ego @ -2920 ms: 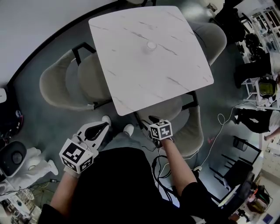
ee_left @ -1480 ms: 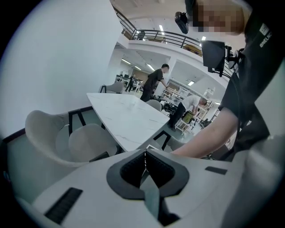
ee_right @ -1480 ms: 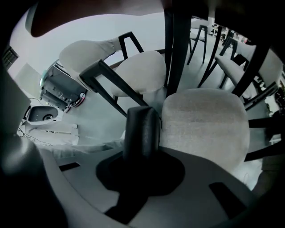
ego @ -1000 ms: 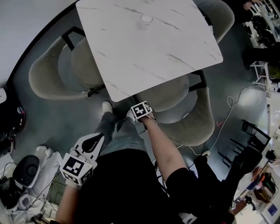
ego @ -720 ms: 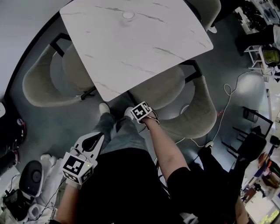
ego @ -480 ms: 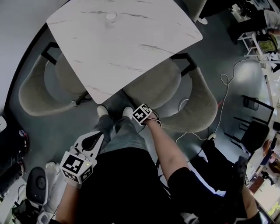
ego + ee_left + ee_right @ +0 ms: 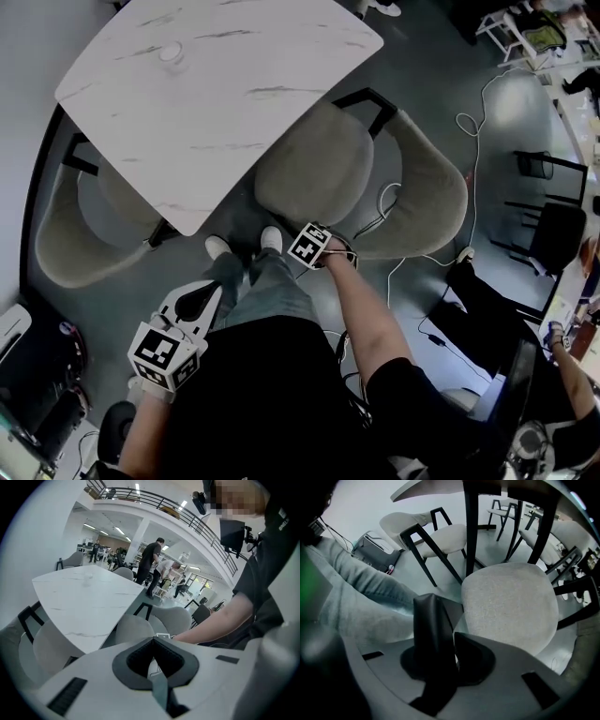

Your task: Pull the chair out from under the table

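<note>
Chair partly hidden by table; right claw opening, empty; left claw closed.

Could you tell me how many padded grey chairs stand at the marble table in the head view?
2. One chair stands pulled out at the table on its right side; the other chair is partly tucked under its left edge. More may lie beyond the frame.

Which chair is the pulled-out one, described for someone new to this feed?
Start at the white marble table. Take the grey chair on its right side in the head view. Unlike the other chair, whose seat is tucked under the top, its round seat stands almost clear of the table.
</note>
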Motion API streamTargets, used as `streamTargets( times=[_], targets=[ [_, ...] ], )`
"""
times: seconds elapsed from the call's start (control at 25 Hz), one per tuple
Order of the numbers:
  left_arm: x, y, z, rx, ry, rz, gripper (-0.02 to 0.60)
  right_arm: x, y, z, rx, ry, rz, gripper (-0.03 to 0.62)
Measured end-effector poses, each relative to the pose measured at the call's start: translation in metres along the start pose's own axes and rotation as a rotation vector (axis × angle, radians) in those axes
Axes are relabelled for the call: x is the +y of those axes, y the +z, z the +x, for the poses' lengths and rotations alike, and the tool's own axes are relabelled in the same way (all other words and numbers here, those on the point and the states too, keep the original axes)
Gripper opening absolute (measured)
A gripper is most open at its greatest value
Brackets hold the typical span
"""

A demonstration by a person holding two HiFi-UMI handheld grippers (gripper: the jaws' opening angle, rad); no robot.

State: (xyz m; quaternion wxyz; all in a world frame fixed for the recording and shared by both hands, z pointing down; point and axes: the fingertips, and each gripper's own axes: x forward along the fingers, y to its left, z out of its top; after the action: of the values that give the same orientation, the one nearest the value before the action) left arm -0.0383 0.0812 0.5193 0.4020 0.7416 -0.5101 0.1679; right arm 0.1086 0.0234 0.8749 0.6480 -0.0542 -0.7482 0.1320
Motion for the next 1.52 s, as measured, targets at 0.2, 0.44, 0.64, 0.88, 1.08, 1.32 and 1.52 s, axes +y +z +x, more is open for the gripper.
streamTargets(
  times=[0.2, 0.44, 0.64, 0.88, 1.08, 1.32, 1.52],
  targets=[
    [-0.013, 0.002, 0.012, 0.04, -0.057, 0.053, 0.006, 0.001, -0.024, -0.003, 0.01, -0.003, -0.003, 0.074],
    [-0.024, 0.004, 0.025, 0.09, -0.118, 0.114, 0.006, 0.002, -0.042, -0.003, 0.013, -0.012, 0.006, 0.08],
    [-0.032, 0.005, 0.034, 0.13, -0.161, 0.154, 0.006, 0.007, -0.063, -0.006, 0.021, -0.015, 0.027, 0.091],
    [-0.042, 0.007, 0.045, 0.17, -0.212, 0.197, 0.006, 0.013, -0.095, -0.008, 0.029, -0.019, 0.073, 0.106],
    [-0.047, 0.009, 0.054, 0.199, -0.251, 0.23, 0.006, 0.019, -0.122, -0.009, 0.031, -0.025, 0.138, 0.117],
    [-0.056, 0.007, 0.064, 0.246, -0.303, 0.281, 0.006, 0.025, -0.15, -0.01, 0.016, -0.039, 0.239, 0.124],
    [-0.065, 0.006, 0.072, 0.289, -0.341, 0.327, 0.006, 0.019, -0.164, -0.014, -0.003, -0.063, 0.314, 0.132]
  ],
)
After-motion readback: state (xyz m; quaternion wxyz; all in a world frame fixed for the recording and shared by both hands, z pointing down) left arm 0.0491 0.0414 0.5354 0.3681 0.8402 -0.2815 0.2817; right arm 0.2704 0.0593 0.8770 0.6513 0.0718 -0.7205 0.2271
